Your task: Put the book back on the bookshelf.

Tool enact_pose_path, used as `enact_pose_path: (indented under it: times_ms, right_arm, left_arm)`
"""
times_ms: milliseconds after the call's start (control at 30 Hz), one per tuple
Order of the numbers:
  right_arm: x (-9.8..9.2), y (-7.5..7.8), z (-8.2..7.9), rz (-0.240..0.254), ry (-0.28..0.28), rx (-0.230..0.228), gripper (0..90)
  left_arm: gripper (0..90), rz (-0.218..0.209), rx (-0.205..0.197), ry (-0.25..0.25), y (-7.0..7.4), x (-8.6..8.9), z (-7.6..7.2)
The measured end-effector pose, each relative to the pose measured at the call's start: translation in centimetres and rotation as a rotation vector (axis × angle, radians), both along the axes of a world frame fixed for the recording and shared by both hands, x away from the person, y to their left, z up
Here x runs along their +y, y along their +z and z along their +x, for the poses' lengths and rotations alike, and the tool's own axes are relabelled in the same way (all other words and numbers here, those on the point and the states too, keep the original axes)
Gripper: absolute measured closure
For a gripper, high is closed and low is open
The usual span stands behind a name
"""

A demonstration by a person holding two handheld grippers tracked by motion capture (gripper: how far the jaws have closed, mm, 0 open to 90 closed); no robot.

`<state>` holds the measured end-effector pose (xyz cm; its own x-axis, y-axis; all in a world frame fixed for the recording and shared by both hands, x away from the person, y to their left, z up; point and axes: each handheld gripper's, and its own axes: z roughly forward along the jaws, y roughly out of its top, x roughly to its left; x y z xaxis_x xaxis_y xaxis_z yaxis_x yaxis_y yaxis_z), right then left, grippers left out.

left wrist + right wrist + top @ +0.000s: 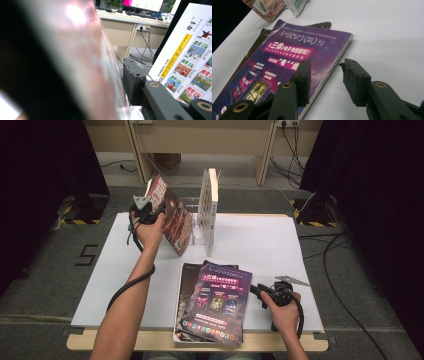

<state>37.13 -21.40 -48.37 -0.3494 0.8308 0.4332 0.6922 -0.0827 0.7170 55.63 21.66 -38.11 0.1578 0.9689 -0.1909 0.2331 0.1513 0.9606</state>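
A reddish magazine [172, 217] leans tilted against an upright white book [210, 205] at the back of the white board [280, 245]. My left gripper [158, 211] sits at the magazine's upper left edge. In the left gripper view the blurred magazine [82, 62] lies between the jaws, one pad [131, 80] stands a sliver off it, and the other jaw is hidden behind it. A purple magazine [220, 302] tops a flat stack at the front. My right gripper [325, 67] stands open at its right edge [332, 62], with nothing between the pads.
Under the purple magazine lies a dark one [186, 285]. The white book's cover [192, 50] shows rows of small pictures. Cables [330, 250] run across the floor at the right. Wooden desk legs [140, 155] stand behind the table, with dark curtains [45, 160] at both sides.
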Motion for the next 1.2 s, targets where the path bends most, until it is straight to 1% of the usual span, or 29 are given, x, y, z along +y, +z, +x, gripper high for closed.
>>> enact_pose_path:
  times_ms: [100,167,267,367,500,633,733,833,900,967,1033,1067,1100,1133,1200]
  right_arm:
    - [0.1,0.1,0.0,0.000,-0.001,0.000,58.8]
    - [0.2,0.1,-0.1,0.000,0.000,0.000,58.5]
    - [0.1,0.2,-0.1,0.001,-0.001,-0.004,58.5]
    - [0.1,0.3,-0.1,0.000,-0.005,-0.007,58.5]
    - [0.1,0.5,-0.1,0.001,-0.011,-0.005,58.4]
    - [0.2,0.7,-0.1,-0.004,-0.014,-0.010,58.3]
    - [0.3,0.9,-0.1,-0.009,-0.019,-0.010,58.3]
    - [0.4,1.1,-0.1,-0.014,-0.019,-0.010,58.3]
    - [0.6,1.2,-0.1,-0.020,-0.018,-0.009,58.3]
    - [0.7,1.3,0.0,-0.027,-0.017,-0.011,58.3]
    - [0.8,1.4,0.0,-0.027,-0.017,-0.002,58.3]
    - [0.8,1.5,0.1,-0.031,-0.016,-0.001,58.3]
    - [0.8,1.5,0.1,-0.038,-0.014,-0.003,58.2]
    - [0.9,1.6,0.1,-0.037,-0.015,0.004,58.1]
    - [0.9,1.7,0.3,-0.043,-0.017,0.010,58.1]
  left_arm:
    - [69.0,0.003,0.004,-0.016,0.0,0.1,0.0]
    - [68.0,-0.007,0.013,-0.024,0.1,0.2,0.0]
    - [61.4,-0.036,0.028,-0.026,0.2,0.4,-0.1]
    - [51.7,-0.025,0.029,-0.024,0.6,0.4,-0.4]
    - [43.7,-0.017,0.035,-0.028,1.1,0.5,-1.0]
    - [36.7,-0.038,0.053,-0.015,1.1,1.1,-1.7]
    - [34.1,-0.050,0.059,-0.024,1.1,1.5,-2.6]
    - [33.4,-0.059,0.065,-0.031,1.2,1.8,-3.4]
    - [33.0,-0.051,0.069,-0.029,1.2,2.0,-3.8]
    - [32.5,-0.057,0.084,-0.034,1.1,2.1,-4.3]
    - [31.9,-0.066,0.094,-0.039,0.9,2.3,-4.7]
    - [31.9,-0.065,0.094,-0.038,0.9,2.3,-4.9]
    - [32.2,-0.070,0.095,-0.043,0.8,2.4,-5.1]
    - [32.5,-0.081,0.098,-0.047,0.7,2.4,-5.4]
    - [33.1,-0.093,0.113,-0.065,0.6,2.4,-5.8]
